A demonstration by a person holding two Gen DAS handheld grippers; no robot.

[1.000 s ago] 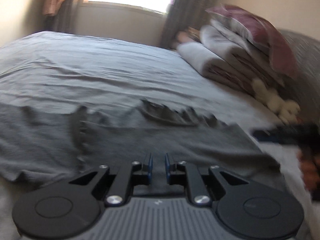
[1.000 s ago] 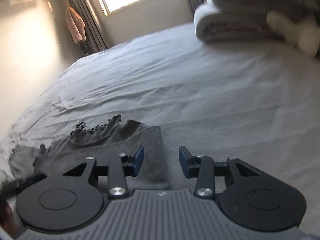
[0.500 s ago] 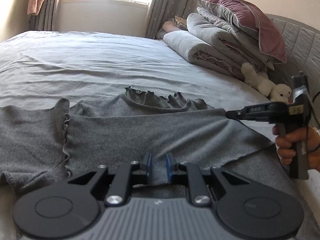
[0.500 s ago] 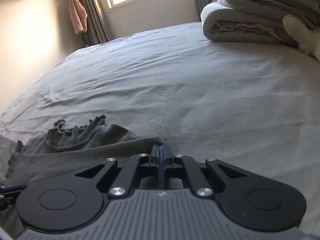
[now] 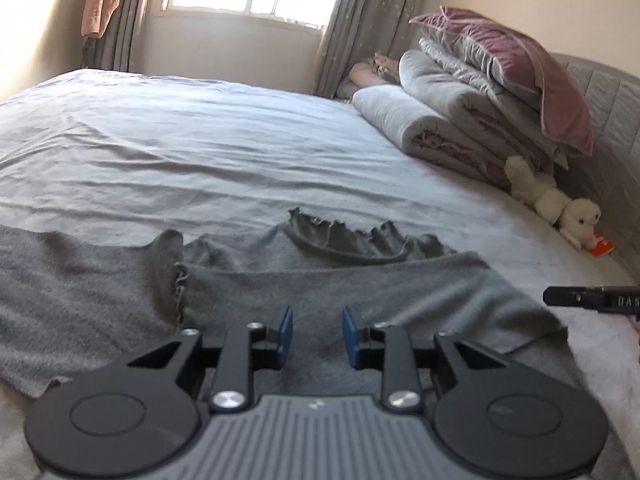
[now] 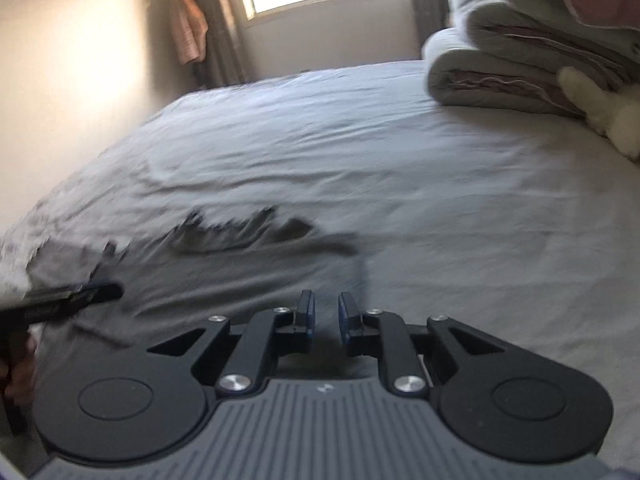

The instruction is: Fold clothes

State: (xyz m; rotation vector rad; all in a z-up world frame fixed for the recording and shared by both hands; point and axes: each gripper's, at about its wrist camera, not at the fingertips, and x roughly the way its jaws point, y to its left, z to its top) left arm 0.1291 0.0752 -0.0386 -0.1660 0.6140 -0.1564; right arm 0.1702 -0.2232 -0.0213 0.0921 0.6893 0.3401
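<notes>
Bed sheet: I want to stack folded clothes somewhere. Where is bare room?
The bed sheet lies bare between the grey top and the window wall. The right edge is crowded: rolled duvets, pillow, plush toy.

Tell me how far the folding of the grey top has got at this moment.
Done: the grey ruffle-trimmed top lies on the bed sheet with one fold laid toward its ruffled collar.
In hand: nothing; the left gripper and right gripper are open above the fabric.
Left: the section spread out flat at the left, and any further folds.
</notes>
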